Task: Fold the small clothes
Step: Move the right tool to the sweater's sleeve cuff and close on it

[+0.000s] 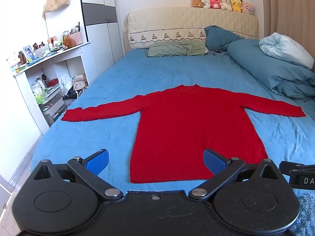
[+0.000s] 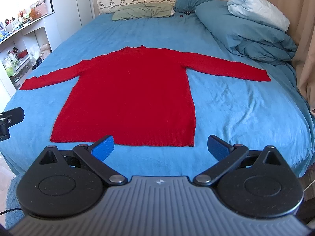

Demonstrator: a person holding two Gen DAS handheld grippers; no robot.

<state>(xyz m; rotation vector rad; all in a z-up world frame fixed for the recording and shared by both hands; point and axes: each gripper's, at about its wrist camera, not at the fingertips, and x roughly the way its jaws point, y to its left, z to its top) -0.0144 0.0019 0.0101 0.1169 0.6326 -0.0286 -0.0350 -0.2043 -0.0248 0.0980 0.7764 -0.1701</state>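
Observation:
A red long-sleeved sweater (image 1: 189,125) lies flat on the blue bed sheet (image 1: 110,90), both sleeves spread out sideways, neck toward the headboard, hem toward me. It also shows in the right wrist view (image 2: 133,90). My left gripper (image 1: 155,163) is open and empty, hovering just before the hem's left part. My right gripper (image 2: 160,147) is open and empty, just before the hem's right part. The right gripper's edge shows in the left wrist view (image 1: 299,173); the left gripper's edge shows in the right wrist view (image 2: 9,122).
A rolled blue duvet (image 1: 275,72) with a pale blanket (image 2: 258,9) lies at the right. Pillows (image 1: 177,48) and plush toys (image 1: 222,3) are at the headboard. A cluttered white shelf unit (image 1: 45,74) stands left of the bed. A curtain (image 2: 303,39) hangs at the right.

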